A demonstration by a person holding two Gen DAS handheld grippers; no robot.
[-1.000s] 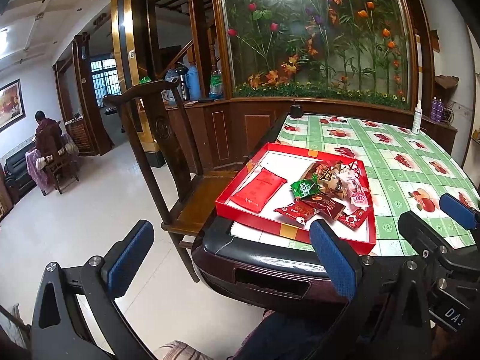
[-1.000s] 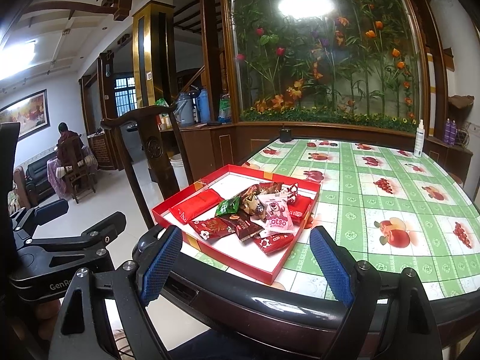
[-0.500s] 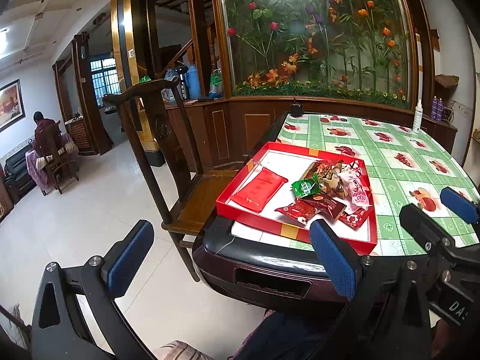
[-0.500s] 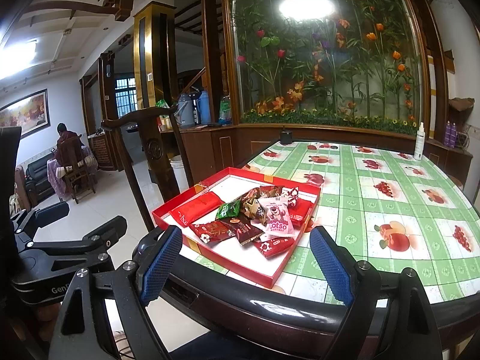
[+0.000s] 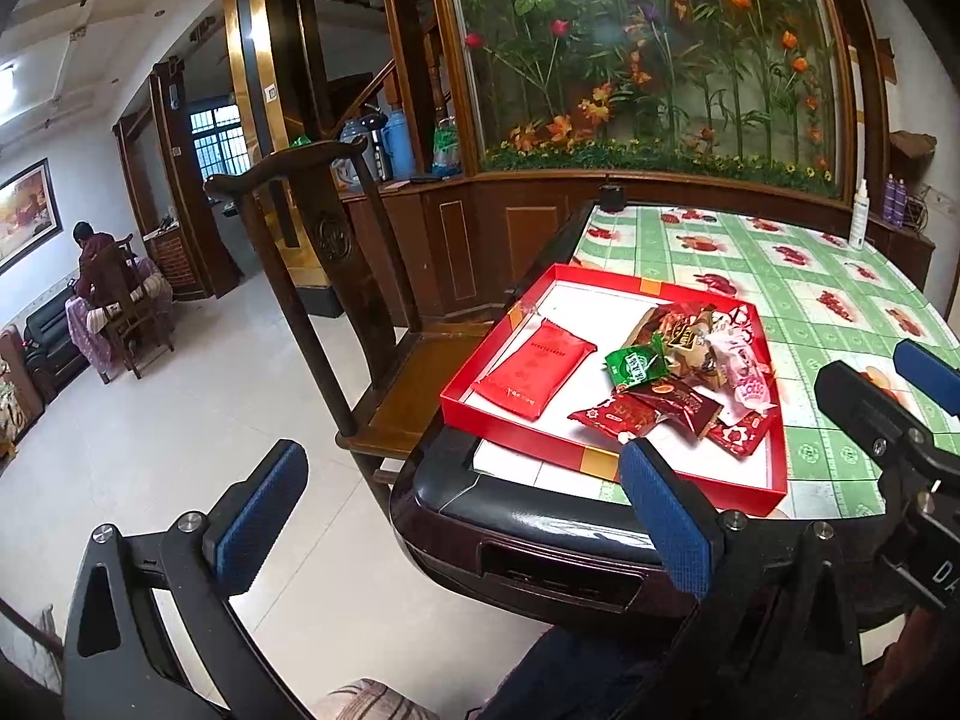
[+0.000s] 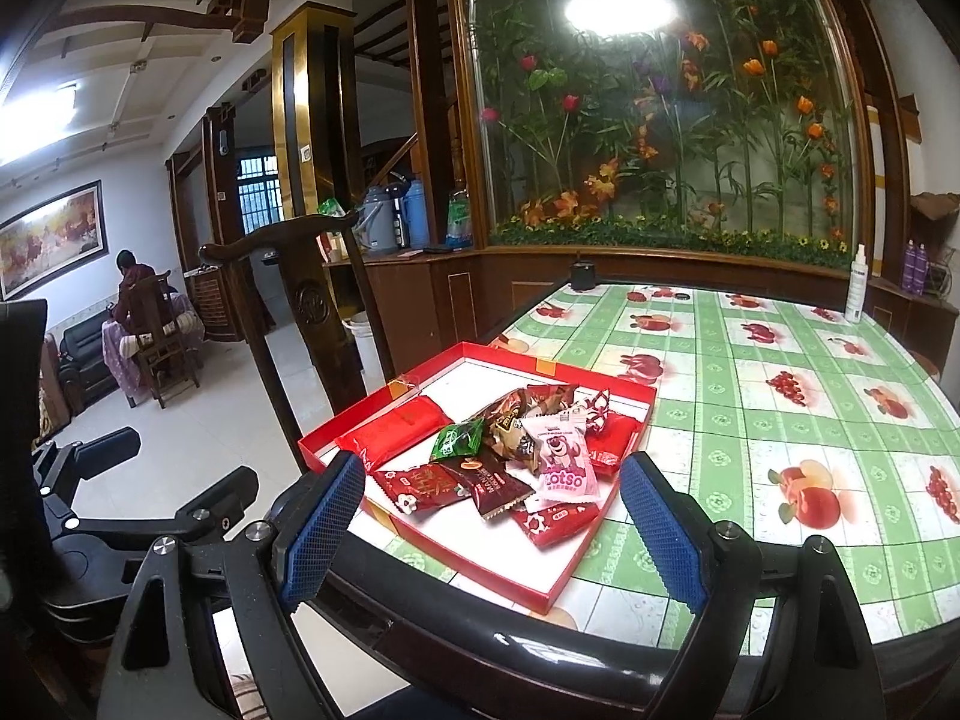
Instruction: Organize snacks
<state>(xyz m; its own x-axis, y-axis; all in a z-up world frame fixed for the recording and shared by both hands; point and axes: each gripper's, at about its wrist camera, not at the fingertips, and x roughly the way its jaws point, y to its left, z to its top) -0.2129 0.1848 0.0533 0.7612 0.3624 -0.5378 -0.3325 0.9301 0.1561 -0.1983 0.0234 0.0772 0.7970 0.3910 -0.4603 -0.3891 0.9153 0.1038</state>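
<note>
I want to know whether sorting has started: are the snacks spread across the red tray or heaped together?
Mostly heaped. The wrapped snacks overlap in a pile at one side of the red tray; only a flat red packet lies apart.

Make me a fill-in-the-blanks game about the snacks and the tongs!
1. The snacks lie in a shallow tray whose colour is ____.
2. The pink packet has the word ____ printed on it.
3. The right tongs are ____, with nothing between their blue pads.
4. The tablecloth has white and ____ checks with fruit pictures.

Missing words: red; Lotso; open; green
</note>
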